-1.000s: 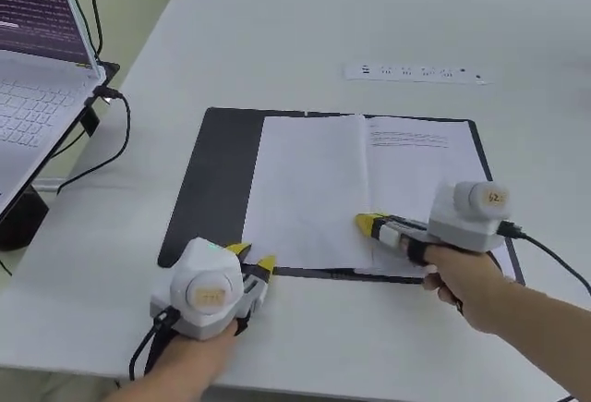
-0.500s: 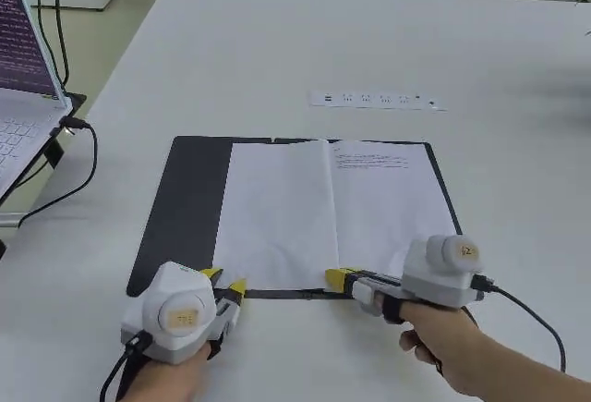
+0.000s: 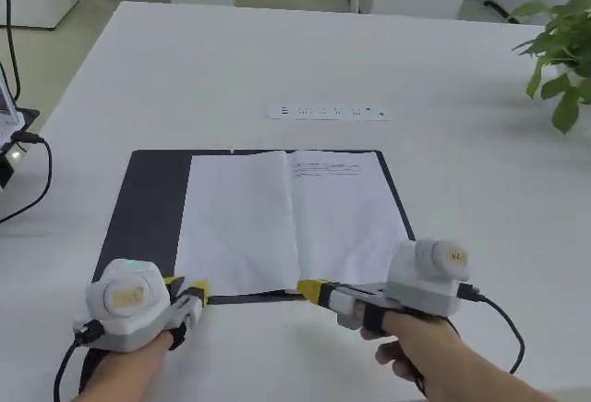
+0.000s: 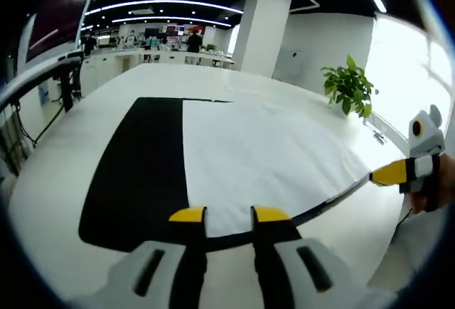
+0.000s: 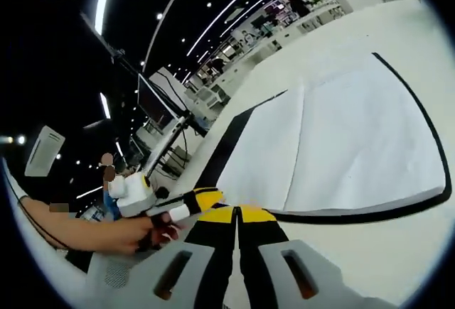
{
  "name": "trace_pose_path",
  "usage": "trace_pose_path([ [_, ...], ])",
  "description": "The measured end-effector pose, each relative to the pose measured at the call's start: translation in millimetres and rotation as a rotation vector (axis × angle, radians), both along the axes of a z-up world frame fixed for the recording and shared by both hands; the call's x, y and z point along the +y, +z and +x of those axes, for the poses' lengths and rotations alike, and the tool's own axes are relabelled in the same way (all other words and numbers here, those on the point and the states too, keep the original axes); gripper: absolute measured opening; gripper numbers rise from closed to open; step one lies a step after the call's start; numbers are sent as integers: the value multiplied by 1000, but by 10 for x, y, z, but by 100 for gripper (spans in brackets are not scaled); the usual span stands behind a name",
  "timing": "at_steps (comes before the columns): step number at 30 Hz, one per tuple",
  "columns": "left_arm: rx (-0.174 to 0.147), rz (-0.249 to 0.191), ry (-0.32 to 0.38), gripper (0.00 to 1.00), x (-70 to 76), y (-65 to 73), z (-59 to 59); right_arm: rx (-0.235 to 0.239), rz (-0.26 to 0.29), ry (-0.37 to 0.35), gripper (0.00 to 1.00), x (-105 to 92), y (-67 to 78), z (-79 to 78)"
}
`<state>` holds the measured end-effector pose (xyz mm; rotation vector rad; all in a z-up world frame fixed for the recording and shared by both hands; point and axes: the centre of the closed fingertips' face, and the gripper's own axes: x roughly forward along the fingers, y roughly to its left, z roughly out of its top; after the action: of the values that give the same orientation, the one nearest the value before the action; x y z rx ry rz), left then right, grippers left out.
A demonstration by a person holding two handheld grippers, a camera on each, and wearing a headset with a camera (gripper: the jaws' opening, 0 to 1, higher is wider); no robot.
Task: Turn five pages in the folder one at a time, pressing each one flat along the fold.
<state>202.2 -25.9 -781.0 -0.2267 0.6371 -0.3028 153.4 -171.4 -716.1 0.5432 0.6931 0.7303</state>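
The folder (image 3: 148, 208) lies open on the white table, black inner cover at the left, white pages (image 3: 249, 226) spread across the fold (image 3: 294, 226). My right gripper (image 3: 309, 289) is shut, yellow tips at the near end of the fold on the folder's front edge; its own view shows the closed tips (image 5: 234, 214) just short of the pages (image 5: 355, 145). My left gripper (image 3: 189, 291) rests at the left page's near corner, open with nothing between its fingers (image 4: 229, 215), facing the black cover (image 4: 142, 167) and pages (image 4: 263, 160).
A white power strip (image 3: 323, 112) lies beyond the folder. A potted plant (image 3: 559, 69) stands at the far right. A black cable (image 3: 32, 180) and a laptop edge (image 3: 7, 106) are at the far left. Bare table surrounds the folder.
My right gripper has slid toward me along the fold, from on the page to the folder's near edge. The left gripper stays at the page's near corner. The head camera has shifted.
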Motion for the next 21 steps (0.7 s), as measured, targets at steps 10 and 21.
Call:
trace_pose_path([
  [10,-20,-83,-38,39,-17,770,-150,-212,-229,-65,28,-508,597,-179],
  [21,-194,58,-90,81,109,1458,-535,-244,-290,-324,69,-1186,837,-265],
])
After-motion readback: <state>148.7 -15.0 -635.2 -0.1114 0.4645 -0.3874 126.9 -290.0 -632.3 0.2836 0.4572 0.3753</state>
